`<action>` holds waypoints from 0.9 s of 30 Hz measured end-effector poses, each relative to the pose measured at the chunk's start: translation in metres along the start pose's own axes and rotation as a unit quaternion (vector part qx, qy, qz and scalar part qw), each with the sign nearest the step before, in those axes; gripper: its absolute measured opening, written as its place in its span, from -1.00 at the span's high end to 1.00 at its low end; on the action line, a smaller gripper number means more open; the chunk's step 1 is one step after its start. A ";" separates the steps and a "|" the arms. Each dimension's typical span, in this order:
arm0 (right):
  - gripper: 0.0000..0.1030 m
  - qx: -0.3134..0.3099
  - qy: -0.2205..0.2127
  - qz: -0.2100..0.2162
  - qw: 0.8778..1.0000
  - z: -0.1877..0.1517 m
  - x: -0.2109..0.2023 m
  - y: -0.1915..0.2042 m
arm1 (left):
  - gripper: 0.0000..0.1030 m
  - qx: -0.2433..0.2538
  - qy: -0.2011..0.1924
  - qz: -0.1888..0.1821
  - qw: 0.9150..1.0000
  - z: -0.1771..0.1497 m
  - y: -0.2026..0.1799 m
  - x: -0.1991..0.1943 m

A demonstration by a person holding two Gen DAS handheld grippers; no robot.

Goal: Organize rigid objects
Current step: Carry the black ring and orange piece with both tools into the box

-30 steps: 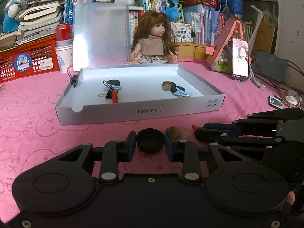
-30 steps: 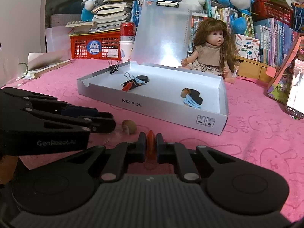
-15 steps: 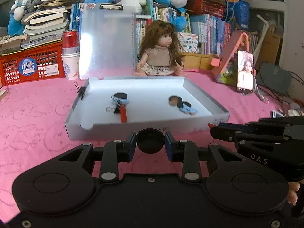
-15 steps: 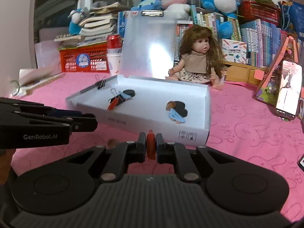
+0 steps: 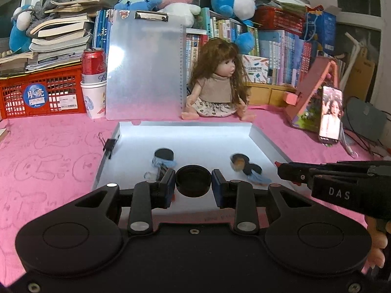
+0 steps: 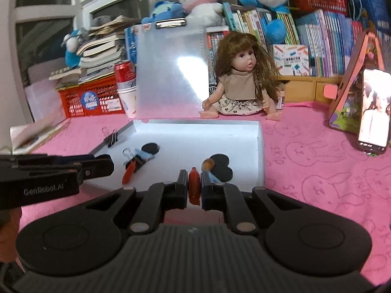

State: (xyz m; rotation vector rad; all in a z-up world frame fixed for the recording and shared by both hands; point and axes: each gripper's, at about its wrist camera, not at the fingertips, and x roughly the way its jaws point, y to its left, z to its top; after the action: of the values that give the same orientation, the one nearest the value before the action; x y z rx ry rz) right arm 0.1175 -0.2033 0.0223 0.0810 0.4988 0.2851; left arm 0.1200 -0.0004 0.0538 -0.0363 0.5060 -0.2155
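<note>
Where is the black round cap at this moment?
In the left wrist view the black round cap sits clamped in the left gripper, held over the near part of the white box, between its two small piles of items.

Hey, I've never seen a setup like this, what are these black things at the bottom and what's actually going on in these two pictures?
They are two hand-held grippers, each with a fisheye camera looking along its jaws, so each picture is one gripper's view. The left gripper has its jaws shut on a black round cap. The right gripper is shut on a small red piece. Both hover over a shallow white box on a pink cloth; the box holds clips and dark discs. A doll sits behind.
</note>
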 end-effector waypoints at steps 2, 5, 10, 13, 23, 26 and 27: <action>0.74 0.018 0.007 0.001 1.000 0.009 0.010 -0.006 | 0.41 -0.010 0.005 0.000 1.000 0.009 0.004 0.010; 0.74 0.052 0.018 0.002 0.998 0.023 0.028 -0.016 | 0.41 -0.027 0.014 -0.001 1.000 0.024 0.011 0.028; 0.74 0.096 0.037 0.000 0.995 0.042 0.060 -0.033 | 0.41 -0.044 0.036 0.007 0.998 0.042 0.025 0.063; 0.74 0.119 0.052 -0.004 0.992 0.052 0.080 -0.042 | 0.41 -0.048 0.047 0.021 0.998 0.052 0.034 0.083; 0.74 0.147 0.084 -0.025 0.985 0.062 0.130 -0.050 | 0.41 -0.092 0.084 0.043 0.991 0.058 0.055 0.143; 0.74 0.141 0.086 -0.029 0.986 0.063 0.139 -0.048 | 0.41 -0.097 0.093 0.046 0.990 0.057 0.054 0.155; 0.74 0.139 0.087 -0.030 0.986 0.063 0.141 -0.048 | 0.41 -0.096 0.095 0.047 0.990 0.056 0.054 0.158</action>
State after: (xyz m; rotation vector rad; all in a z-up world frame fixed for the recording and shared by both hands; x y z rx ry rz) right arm 0.2782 -0.2091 0.0057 0.3152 0.7119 0.1623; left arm 0.2925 0.0178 0.0231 -0.1818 0.7153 -0.0777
